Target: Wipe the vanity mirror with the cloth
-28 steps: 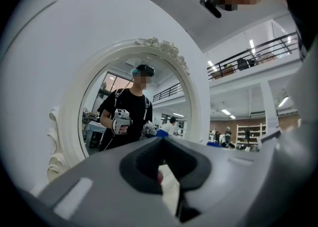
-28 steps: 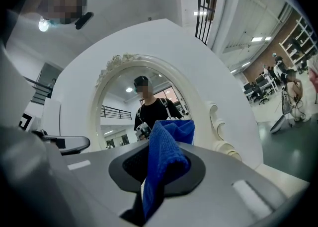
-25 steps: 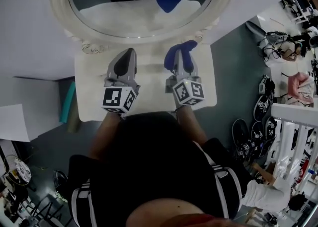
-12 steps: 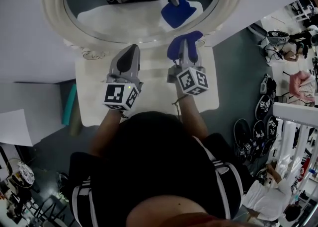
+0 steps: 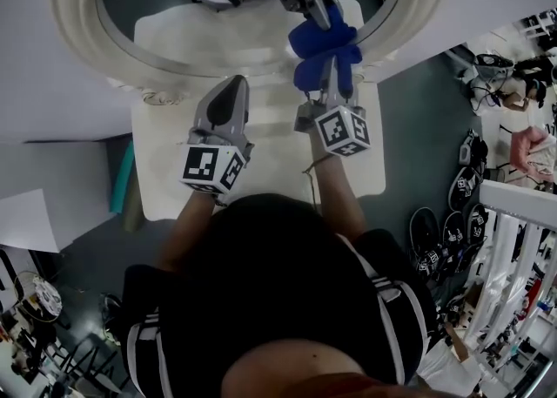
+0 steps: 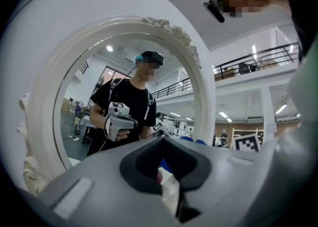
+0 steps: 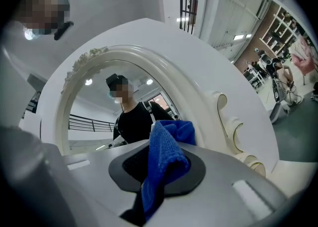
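The vanity mirror point(image 5: 218, 35) is an oval glass in a white ornate frame, standing at the back of a white table point(image 5: 165, 170). My right gripper point(image 5: 328, 57) is shut on a blue cloth point(image 5: 320, 50), and the cloth meets its own reflection at the lower right of the glass. In the right gripper view the blue cloth point(image 7: 166, 154) bunches out of the jaws in front of the mirror point(image 7: 94, 112). My left gripper point(image 5: 233, 84) is shut with nothing in it and hovers over the table just short of the frame. In the left gripper view, the left gripper point(image 6: 161, 141) faces the mirror point(image 6: 99, 82).
The table is narrow, with dark floor on both sides. A teal object point(image 5: 119, 177) leans by its left edge. Several shoes point(image 5: 452, 231) and a white railing point(image 5: 522, 205) lie to the right. The person's body fills the near side.
The right gripper has moved forward with the blue cloth, from above the table up to the lower right of the mirror glass. The left gripper has stayed about where it was.
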Demonstrator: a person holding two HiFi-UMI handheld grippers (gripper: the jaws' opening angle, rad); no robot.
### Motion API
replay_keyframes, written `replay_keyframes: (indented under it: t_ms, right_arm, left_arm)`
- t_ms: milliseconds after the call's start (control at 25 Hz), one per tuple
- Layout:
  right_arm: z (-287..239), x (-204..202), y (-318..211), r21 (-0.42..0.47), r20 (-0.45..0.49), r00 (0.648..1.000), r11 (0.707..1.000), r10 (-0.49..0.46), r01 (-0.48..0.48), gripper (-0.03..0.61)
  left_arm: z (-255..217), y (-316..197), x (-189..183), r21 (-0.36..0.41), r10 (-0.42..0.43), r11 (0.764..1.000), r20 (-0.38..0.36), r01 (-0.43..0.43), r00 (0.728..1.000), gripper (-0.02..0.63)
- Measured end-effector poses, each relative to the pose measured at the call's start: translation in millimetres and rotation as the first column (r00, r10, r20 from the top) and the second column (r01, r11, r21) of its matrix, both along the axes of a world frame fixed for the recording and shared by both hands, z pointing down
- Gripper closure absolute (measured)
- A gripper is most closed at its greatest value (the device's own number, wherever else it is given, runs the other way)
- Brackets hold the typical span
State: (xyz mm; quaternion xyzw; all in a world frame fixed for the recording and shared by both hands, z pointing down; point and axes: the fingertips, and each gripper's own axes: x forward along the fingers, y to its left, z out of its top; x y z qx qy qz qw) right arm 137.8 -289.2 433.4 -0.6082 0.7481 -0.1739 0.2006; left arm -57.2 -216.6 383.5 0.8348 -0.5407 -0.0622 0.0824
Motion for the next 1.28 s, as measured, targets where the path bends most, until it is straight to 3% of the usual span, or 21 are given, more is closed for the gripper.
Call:
replay_keyframes:
  t_ms: [240, 800, 1280]
  right_arm:
    - [-2.3, 0.7, -26.0, 0.025, 0.015, 1.0, 1.0, 0.016, -0.016, 0.537]
    - [-30.7, 11.8, -24.4, 0.119, 0.066, 0.996, 0.991, 0.051, -0.059, 0.537]
    - [-88.7, 18.3, -16.5, 0.22, 0.011, 0.997, 0.973, 0.074, -0.075, 0.537]
  left_arm:
    - [8.6, -15.5, -7.3, -0.022, -0.003, 1.0, -0.011, 0.003, 1.0, 0.603]
    - [1.6, -10.0, -7.7, -0.021, 0.003, 1.0, -0.023, -0.003, 1.0, 0.603]
    - [-15.4, 3.2, -15.5, -0.012, -0.003, 1.0, -0.019, 0.003, 1.0, 0.603]
